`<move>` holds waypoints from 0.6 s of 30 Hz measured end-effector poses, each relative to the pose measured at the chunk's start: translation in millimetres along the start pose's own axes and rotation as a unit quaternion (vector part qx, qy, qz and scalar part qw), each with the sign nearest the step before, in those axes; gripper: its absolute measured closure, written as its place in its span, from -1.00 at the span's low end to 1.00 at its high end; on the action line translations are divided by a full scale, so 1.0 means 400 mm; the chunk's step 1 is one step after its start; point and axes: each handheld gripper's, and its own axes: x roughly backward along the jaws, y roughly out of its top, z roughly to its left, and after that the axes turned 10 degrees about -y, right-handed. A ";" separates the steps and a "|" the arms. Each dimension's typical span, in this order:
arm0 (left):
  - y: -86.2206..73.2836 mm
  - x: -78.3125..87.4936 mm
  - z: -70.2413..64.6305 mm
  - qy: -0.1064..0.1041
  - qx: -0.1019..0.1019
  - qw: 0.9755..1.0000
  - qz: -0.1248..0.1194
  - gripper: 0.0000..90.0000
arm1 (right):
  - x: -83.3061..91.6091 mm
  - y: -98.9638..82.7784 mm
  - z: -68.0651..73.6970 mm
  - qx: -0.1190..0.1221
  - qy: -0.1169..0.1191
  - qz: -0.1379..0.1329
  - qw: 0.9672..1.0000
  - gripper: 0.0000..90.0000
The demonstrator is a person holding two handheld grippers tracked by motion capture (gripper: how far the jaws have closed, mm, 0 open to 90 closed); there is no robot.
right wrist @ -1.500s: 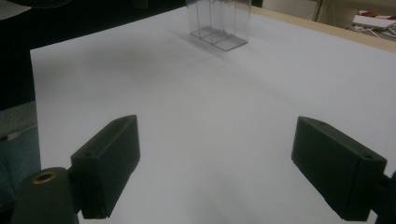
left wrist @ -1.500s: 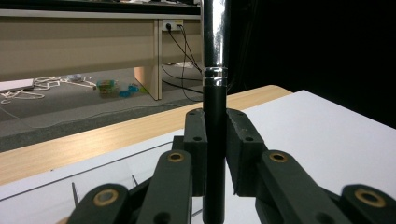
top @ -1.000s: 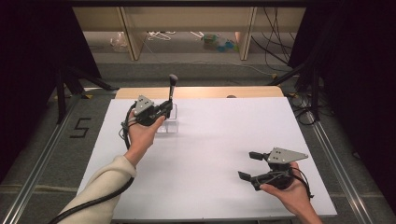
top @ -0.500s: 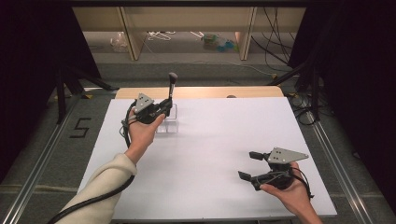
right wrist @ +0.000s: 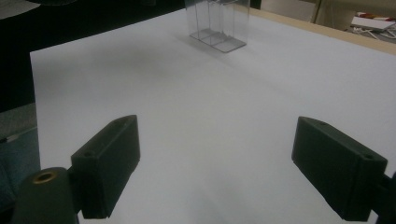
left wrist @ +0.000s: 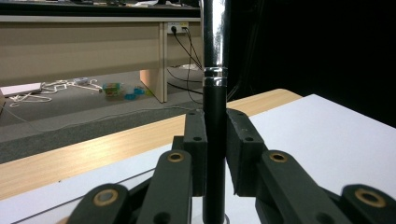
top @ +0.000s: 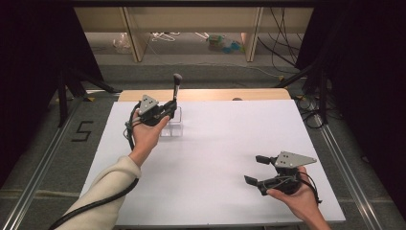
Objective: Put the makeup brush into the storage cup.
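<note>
In the left gripper view the brush [left wrist: 215, 116] runs off the top edge, so its head is out of the frame, and its lower end is cut off at the bottom edge, hidden partly behind the closed jaws of the left gripper [left wrist: 215, 154]. In the high view that gripper [top: 168, 108] covers the middle of the brush [top: 176, 91] and part of the clear box [top: 173, 125], so whether the handle's foot stands inside the box cannot be told. In the right gripper view the top of the clear box [right wrist: 215, 25] is cut off. The small things on the floor [top: 225, 44] beyond the table are too small to name.
</note>
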 end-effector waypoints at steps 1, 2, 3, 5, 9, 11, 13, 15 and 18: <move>0.001 -0.001 0.000 0.000 0.000 1.000 0.000 0.75 | 0.000 0.000 0.000 0.001 0.000 0.000 1.000 -0.64; 0.001 -0.001 0.000 0.000 0.000 1.000 0.000 0.75 | 0.000 0.000 0.000 0.001 0.000 0.000 1.000 -0.64; 0.002 -0.002 0.000 0.001 0.001 1.000 0.000 0.75 | 0.000 0.000 0.000 -0.002 0.003 0.001 1.000 -0.64; 0.002 -0.004 0.000 0.000 0.000 1.000 0.001 0.75 | 0.000 0.000 0.000 0.001 0.000 -0.001 1.000 -0.64; 0.002 -0.006 0.003 0.002 -0.002 1.000 0.002 0.75 | 0.001 0.000 0.000 -0.002 0.003 0.001 1.000 -0.64; 0.001 -0.008 0.003 0.002 0.000 1.000 0.001 0.75 | 0.000 0.000 -0.001 0.001 0.001 -0.001 1.000 -0.64; 0.002 -0.008 0.005 0.003 -0.001 1.000 0.001 0.75 | 0.000 0.000 0.000 0.000 0.002 0.000 1.000 -0.64; 0.001 -0.009 0.006 0.004 0.000 1.000 0.002 0.75 | 0.000 0.000 0.000 0.000 0.002 0.000 1.000 -0.64; -0.001 -0.011 0.009 0.004 0.001 1.000 0.003 0.75 | 0.000 0.000 0.000 -0.003 0.003 0.001 1.000 -0.64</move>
